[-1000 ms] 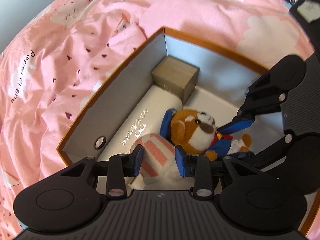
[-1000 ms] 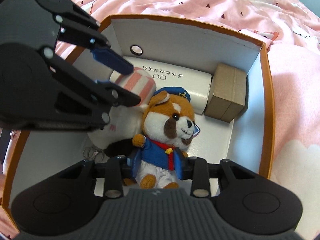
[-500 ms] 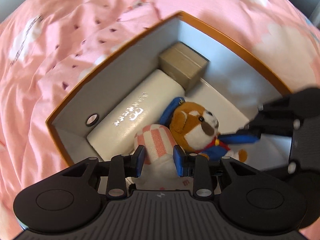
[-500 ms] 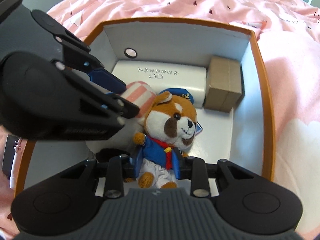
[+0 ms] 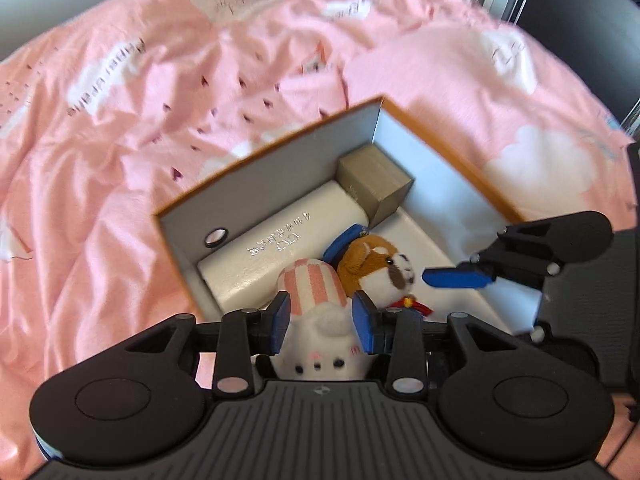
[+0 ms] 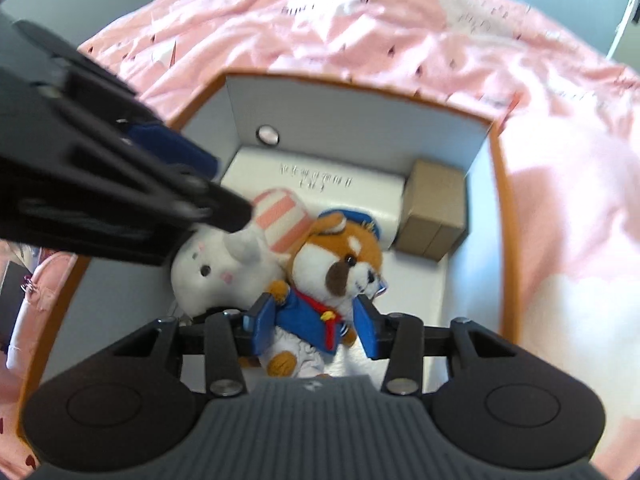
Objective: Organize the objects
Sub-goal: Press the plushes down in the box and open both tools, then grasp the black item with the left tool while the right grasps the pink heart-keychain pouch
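Nearest the left wrist camera, the left gripper [image 5: 321,323] has its two blue pads pressed against the sides of a white plush toy [image 5: 320,334] with a pink-and-white striped part; the toy's face with small dark eyes and pink cheeks sits between the fingers, so this gripper is clamped on it. In the right wrist view, the right gripper [image 6: 311,326] has its blue pads on either side of a plush dog [image 6: 334,270] in a blue jacket and red neckerchief, touching the jacket at both sides, so it grips the dog's body.

Both toys are inside an open box [image 5: 276,172] with an orange rim and white inner walls, and they lie side by side, touching, the white toy on the dog's left as the right camera sees it. The dog wears a blue cap [image 6: 352,220].

Just behind the toys, a long white case [image 5: 280,246] with small printed lettering lies along the far wall of the box. At its end, in the corner, stands a small brown cardboard carton [image 6: 434,210], touching the case. A round hole [image 6: 268,135] shows in the wall above the white case.

Beyond and around the box spreads a rumpled pink bedspread [image 5: 160,92] with white clouds and small dark marks.
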A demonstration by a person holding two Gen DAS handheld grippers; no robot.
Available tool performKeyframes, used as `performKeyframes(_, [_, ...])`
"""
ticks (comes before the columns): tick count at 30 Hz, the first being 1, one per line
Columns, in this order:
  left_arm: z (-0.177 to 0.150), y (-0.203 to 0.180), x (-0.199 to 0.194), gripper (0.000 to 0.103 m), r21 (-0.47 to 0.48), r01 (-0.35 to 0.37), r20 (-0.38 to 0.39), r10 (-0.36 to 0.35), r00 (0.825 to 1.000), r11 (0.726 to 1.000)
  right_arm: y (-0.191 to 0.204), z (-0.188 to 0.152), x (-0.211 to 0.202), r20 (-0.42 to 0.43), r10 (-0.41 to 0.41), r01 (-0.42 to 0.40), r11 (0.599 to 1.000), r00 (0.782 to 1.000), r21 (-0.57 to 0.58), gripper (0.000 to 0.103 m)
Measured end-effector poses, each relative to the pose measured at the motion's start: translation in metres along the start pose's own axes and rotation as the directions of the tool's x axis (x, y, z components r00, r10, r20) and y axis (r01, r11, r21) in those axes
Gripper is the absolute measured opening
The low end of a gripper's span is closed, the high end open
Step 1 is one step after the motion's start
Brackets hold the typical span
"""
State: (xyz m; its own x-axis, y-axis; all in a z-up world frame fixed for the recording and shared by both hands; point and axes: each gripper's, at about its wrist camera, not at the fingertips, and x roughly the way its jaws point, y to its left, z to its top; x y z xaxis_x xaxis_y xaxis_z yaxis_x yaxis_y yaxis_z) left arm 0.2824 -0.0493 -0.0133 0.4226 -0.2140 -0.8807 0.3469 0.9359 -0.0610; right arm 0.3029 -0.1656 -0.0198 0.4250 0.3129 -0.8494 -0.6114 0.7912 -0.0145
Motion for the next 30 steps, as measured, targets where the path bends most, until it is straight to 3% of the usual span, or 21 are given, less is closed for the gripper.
performKeyframes(4, [-0.023, 0.004, -0.045, 0.044, -0.032, 0.01, 0.062, -0.008, 0.998, 0.999, 0.015, -0.005, -0.036, 0.098, -0.016, 0.012, 0.999, 0.995, 0.037, 0.046])
performKeyframes(10, [-0.076, 0.023, -0.1, 0.044, -0.166, 0.016, 0.124, 0.005, 0.992, 0.986, 0.06, -0.018, -0.083, 0.254, 0.02, -0.038, 0.997, 0.967, 0.067, 0.046])
performKeyframes(16, [-0.136, 0.057, -0.123, 0.044, -0.352, -0.047, 0.13, 0.099, 0.987, 0.935, 0.108, -0.031, -0.106, 0.323, 0.109, -0.134, 0.989, 0.94, 0.055, 0.045])
performKeyframes(20, [-0.166, 0.076, -0.124, 0.044, -0.432, -0.054, 0.116, 0.115, 0.987, 0.9, 0.138, -0.034, -0.098, 0.309, 0.168, -0.187, 0.982, 0.936, 0.032, 0.039])
performKeyframes(26, [-0.193, 0.084, -0.109, 0.044, -0.471, -0.037, 0.074, 0.082, 0.994, 0.881, 0.171, -0.044, -0.069, 0.199, 0.187, -0.186, 0.982, 0.962, -0.023, 0.039])
performKeyframes(30, [-0.205, 0.093, -0.098, 0.049, -0.549, -0.014, 0.054, 0.052, 0.997, 0.836, 0.182, -0.048, -0.052, 0.136, 0.176, -0.172, 0.984, 0.975, -0.041, 0.039])
